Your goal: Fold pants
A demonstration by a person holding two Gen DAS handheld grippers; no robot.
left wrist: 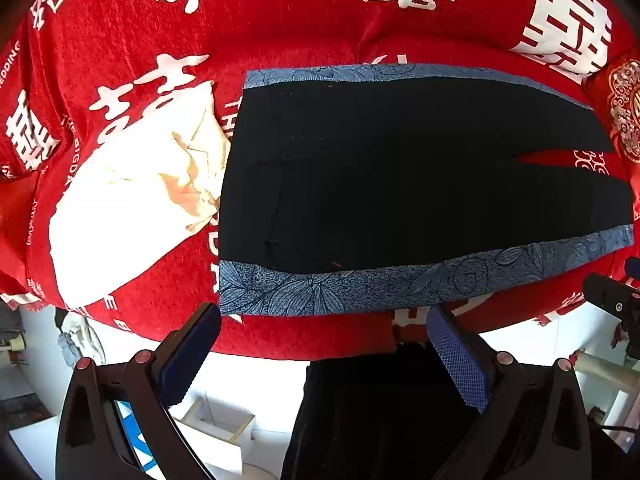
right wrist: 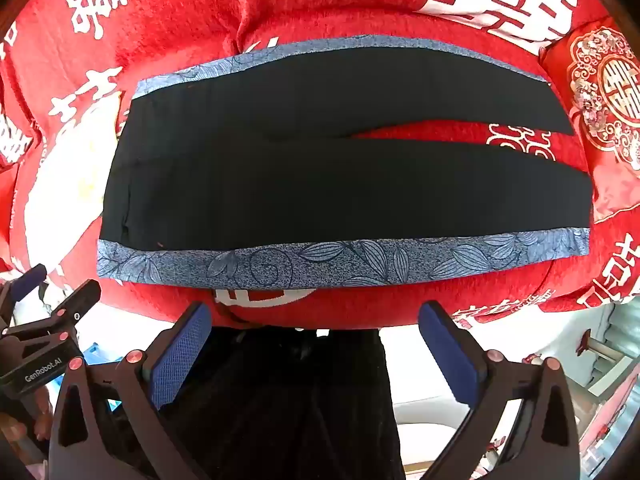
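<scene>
Black pants [left wrist: 400,176] with blue floral side stripes [left wrist: 360,284] lie flat on a red bed cover [left wrist: 280,32], waist to the left and legs to the right. They also show in the right wrist view [right wrist: 320,184], with the two legs split apart at the right. My left gripper [left wrist: 324,320] is open and empty, just short of the near stripe by the waist end. My right gripper [right wrist: 316,316] is open and empty, in front of the near stripe [right wrist: 340,260] at mid length.
A white cloth [left wrist: 132,200] lies left of the waist. A red embroidered cushion [right wrist: 608,112] sits beyond the leg ends at the right. The bed's near edge [right wrist: 360,316] drops to a light floor [left wrist: 248,376]. The left gripper's body [right wrist: 44,348] shows at lower left.
</scene>
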